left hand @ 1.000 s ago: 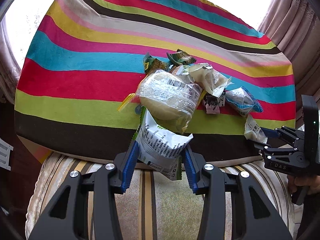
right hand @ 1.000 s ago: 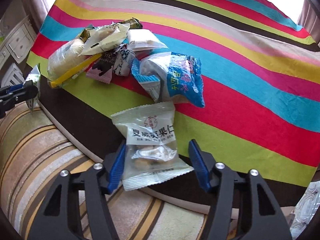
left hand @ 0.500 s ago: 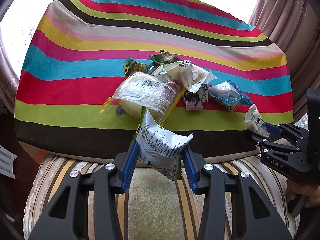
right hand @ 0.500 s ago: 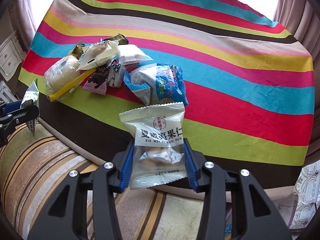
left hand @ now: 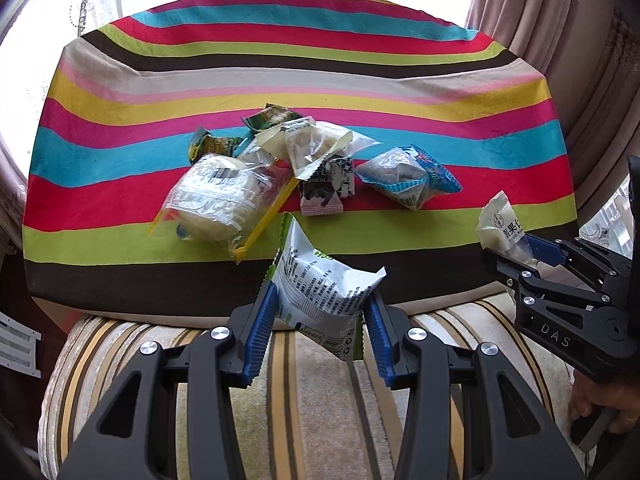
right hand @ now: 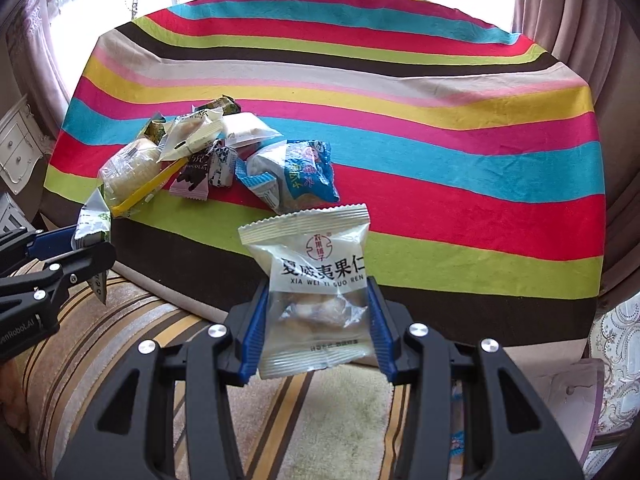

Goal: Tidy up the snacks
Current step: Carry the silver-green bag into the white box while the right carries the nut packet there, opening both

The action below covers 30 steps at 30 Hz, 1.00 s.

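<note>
A: Since each gripper is already loaded, what is the coming move judged to turn on?

B: On where the pile lies from each held packet. The left gripper is clamped on a white packet with green edging, which is held tilted over the striped sofa, just short of the near edge of the striped cloth. The pile is seen ahead and slightly left of it.

A: And the other side?

B: The right gripper is closed on a clear nut packet, held upright with its long axis pointing away along the fingers. From there the pile lies ahead and well to the left; bare cloth lies straight ahead and to the right.

A: Which hand is judged nearer the pile?

B: The left. The free space on the right is better served by the right hand, so a separate spot for the nut packet would probably be reached without the arms being crossed.

A: Is any sorting visible yet?

B: None can be made out; the other snacks are heaped together.
</note>
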Each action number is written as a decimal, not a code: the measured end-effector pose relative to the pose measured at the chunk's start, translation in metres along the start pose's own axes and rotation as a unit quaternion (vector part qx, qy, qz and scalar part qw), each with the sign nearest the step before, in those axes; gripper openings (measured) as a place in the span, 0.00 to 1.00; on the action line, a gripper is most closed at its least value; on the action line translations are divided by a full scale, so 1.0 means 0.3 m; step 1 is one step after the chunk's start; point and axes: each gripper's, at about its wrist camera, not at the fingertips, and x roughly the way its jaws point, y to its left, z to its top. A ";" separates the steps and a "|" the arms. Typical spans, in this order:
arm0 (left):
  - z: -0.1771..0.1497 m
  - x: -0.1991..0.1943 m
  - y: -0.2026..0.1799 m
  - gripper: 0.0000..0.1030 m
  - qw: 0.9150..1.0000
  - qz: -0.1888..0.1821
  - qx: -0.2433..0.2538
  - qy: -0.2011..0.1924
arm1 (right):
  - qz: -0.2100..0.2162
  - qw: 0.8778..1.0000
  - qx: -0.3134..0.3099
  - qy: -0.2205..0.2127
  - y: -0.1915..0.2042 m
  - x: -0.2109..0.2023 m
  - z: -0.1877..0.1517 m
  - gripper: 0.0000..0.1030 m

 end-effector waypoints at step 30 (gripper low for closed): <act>-0.021 0.010 -0.557 0.40 0.985 -0.047 0.168 0.003 | -0.042 0.989 0.144 -0.002 -0.382 -0.116 -0.270 0.44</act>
